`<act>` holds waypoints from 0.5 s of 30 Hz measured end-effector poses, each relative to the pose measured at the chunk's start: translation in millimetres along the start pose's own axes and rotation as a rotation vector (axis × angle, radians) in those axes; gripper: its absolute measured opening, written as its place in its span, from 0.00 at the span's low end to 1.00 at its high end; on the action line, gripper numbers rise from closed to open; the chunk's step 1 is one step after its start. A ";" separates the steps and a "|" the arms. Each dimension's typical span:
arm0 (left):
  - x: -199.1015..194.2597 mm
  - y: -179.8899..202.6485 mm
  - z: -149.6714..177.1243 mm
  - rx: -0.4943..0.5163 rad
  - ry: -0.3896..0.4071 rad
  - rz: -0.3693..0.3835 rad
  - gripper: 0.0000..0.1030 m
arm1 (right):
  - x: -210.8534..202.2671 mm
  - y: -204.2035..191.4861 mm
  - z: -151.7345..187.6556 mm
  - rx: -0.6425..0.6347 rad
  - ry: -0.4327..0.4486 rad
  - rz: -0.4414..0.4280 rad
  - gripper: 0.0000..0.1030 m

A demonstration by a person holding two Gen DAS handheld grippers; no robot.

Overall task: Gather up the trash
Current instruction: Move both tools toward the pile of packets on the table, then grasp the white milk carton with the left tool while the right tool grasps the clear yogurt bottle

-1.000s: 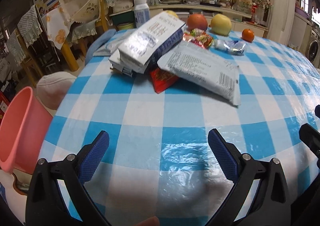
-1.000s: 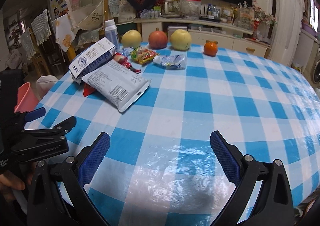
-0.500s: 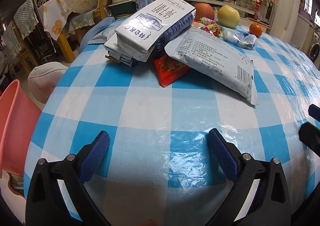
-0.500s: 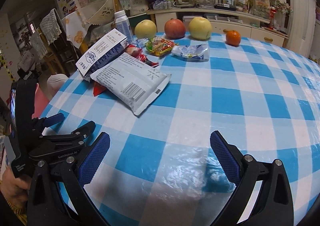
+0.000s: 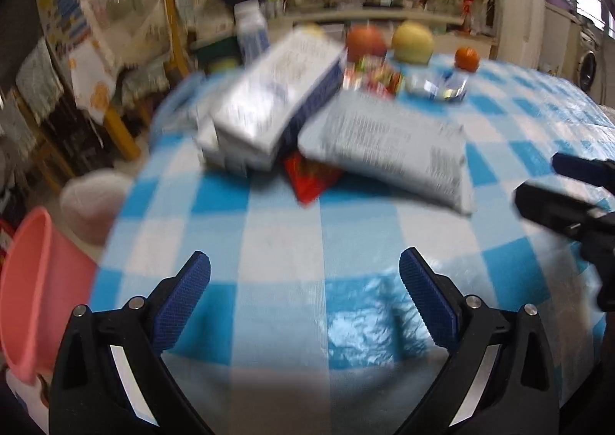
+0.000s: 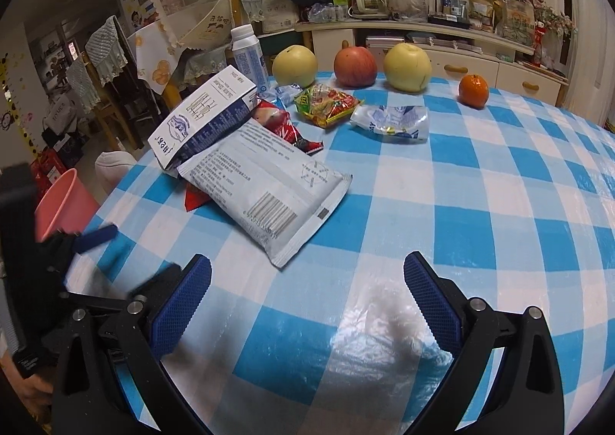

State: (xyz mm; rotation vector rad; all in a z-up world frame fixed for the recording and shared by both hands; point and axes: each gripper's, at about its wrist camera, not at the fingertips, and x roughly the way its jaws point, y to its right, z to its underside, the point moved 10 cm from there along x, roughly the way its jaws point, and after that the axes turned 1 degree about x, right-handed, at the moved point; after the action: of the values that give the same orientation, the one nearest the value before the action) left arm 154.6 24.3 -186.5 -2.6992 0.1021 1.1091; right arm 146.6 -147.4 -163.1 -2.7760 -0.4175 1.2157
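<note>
Trash lies on the blue-checked table (image 6: 480, 204): a white milk carton (image 6: 203, 119) (image 5: 276, 104) leans on a big white pouch (image 6: 265, 192) (image 5: 384, 150), with a red wrapper (image 5: 311, 181) (image 6: 282, 125) under them. Farther back are a colourful snack bag (image 6: 326, 104) and a clear crumpled wrapper (image 6: 392, 121). My left gripper (image 5: 303, 277) is open over the near table edge, short of the pile. My right gripper (image 6: 307, 277) is open too, just short of the pouch's corner. The left gripper (image 6: 92, 242) shows blurred at the right wrist view's left.
A pink bin (image 5: 30, 281) (image 6: 61, 200) stands on the floor left of the table. Two pale apples (image 6: 294, 65), a red apple (image 6: 354, 64), an orange (image 6: 473, 89) and a white bottle (image 6: 248, 50) line the table's far edge. Chairs (image 6: 103, 81) crowd the left.
Both grippers have advanced toward the trash pile. The left wrist view is now blurred and has pulled back a little; both grippers stayed open.
</note>
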 end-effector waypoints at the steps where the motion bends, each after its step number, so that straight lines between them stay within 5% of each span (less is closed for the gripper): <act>1: -8.6 1.1 -9.0 0.020 0.039 0.002 0.97 | -0.3 0.2 -2.5 -0.007 0.005 0.004 0.96; 6: -29.1 -1.7 -49.4 0.123 0.140 0.022 0.96 | -1.6 3.8 -15.5 -0.011 0.026 0.005 0.96; 15: 9.8 -13.7 -94.7 0.238 0.136 0.009 0.96 | 15.1 41.9 -37.4 0.059 0.017 0.021 0.96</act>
State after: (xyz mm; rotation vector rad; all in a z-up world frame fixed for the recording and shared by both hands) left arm 228.6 16.0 -125.5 -2.5584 0.2526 0.8548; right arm 192.7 -182.0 -155.9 -2.7454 -0.3459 1.1878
